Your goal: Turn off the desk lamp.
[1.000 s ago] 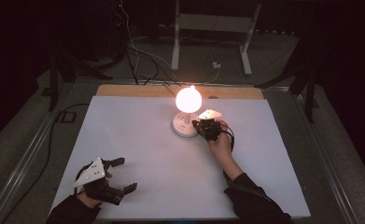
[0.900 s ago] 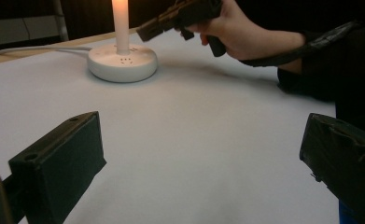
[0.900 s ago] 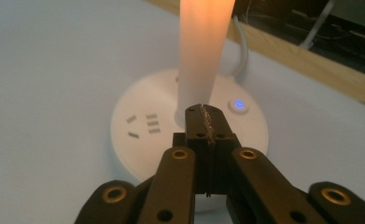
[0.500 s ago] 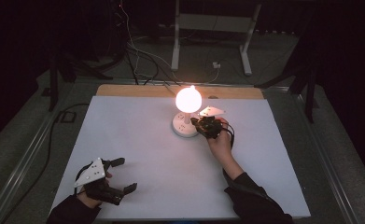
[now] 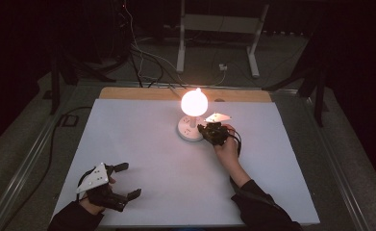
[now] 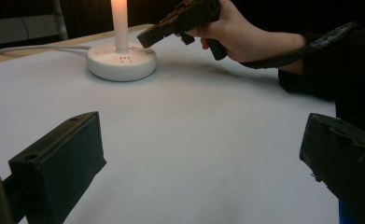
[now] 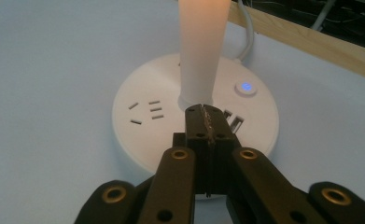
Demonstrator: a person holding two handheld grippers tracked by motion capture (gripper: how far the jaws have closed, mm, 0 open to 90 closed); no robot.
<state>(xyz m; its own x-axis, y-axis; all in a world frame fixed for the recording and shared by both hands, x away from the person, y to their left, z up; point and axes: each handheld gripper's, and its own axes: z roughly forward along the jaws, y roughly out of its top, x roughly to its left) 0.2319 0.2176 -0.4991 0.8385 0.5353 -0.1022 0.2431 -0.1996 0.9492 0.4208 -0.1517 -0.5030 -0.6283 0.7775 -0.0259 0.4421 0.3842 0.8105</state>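
Room dark, walls lost in black. Grey floor (image 5: 320,57) across upper frame. White metal stand (image 5: 219,29) top centre; tangled cables (image 5: 137,57) upper left. White tabletop (image 5: 142,139) fills centre, wooden edge strip (image 5: 137,93) along far side. Dark frame legs (image 5: 56,72) left, right.

No readable text, labels or numbers on anything in view.

Just ahead of the right gripper (image 7: 207,122), whose jaws are matt black plastic, the lamp base (image 7: 143,135) looks smooth, satin white plastic; beneath lies a matt white table (image 7: 45,56) with a bare wood edge (image 7: 311,44).
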